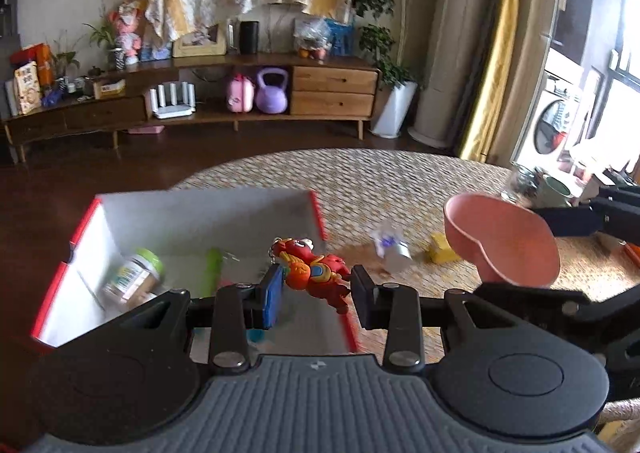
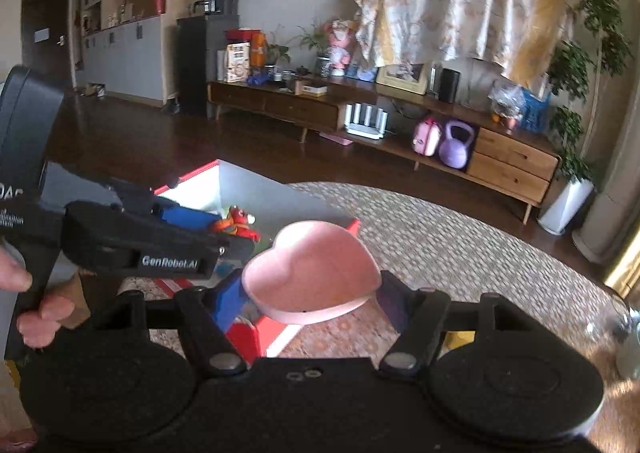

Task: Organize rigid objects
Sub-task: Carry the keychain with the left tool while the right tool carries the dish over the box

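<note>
Left gripper: fingers narrowed onto the red and orange rubbery dragon-shaped keychain figure, held at frame centre above the box's right edge.
Right gripper: fingers about half spread, clamped across the pink heart-shaped plastic bowl, lower centre of frame.
Box: red-rimmed white-lined open storage box, centre left, with a green-lidded jar inside.
Dragon handling: likely light, slightly flexible; the mid-body hold suits it, since limbs could bend.
Bowl handling: likely light, stiff and smooth; a hold across the walls may slip if tilted.
Bench: woven mat-covered bench with 1 small yellow block.
</note>
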`<state>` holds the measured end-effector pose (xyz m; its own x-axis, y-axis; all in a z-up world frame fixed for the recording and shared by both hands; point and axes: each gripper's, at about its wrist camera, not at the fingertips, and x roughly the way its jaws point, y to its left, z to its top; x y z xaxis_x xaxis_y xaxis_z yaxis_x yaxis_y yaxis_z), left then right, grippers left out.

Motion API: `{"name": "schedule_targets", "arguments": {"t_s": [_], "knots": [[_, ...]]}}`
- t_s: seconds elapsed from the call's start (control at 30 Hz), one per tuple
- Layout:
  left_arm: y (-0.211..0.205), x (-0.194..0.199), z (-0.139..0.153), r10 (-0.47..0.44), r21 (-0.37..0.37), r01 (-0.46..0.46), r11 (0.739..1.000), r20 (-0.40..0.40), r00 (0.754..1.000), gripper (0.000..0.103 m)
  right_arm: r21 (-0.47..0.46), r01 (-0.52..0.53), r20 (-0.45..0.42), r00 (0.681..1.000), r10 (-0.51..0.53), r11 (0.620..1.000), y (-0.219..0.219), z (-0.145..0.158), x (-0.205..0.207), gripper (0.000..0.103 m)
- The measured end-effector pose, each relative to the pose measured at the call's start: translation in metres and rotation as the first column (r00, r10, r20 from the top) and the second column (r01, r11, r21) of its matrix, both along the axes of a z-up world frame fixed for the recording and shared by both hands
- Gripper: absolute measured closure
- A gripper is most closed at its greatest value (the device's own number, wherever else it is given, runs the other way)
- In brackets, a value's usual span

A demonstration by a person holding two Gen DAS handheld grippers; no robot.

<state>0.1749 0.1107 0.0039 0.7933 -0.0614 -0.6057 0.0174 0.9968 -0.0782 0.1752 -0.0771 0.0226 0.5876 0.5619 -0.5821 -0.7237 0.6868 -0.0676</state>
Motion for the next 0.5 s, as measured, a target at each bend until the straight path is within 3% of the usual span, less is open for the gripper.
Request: {"name": "schedule_targets", "arguments": {"t_s": [0.23,0.5], "knots": [[0.041,0.007,-0.002,0.062,0.033,-0.062,0.998,-0.015,0.998,0.067,-0.024,-0.057,-0.005,0.998,0.057,0.998,0.044,-0.008,0.009,0.034],[0.09,0.022,-0.034,0.145,0.058,-0.138,0.989,-0.121,0.982,0.067,-0.065,-0.097,-0.034,0.995,0.095,0.993,0.086,-0.032,0.025,0.034]]}}
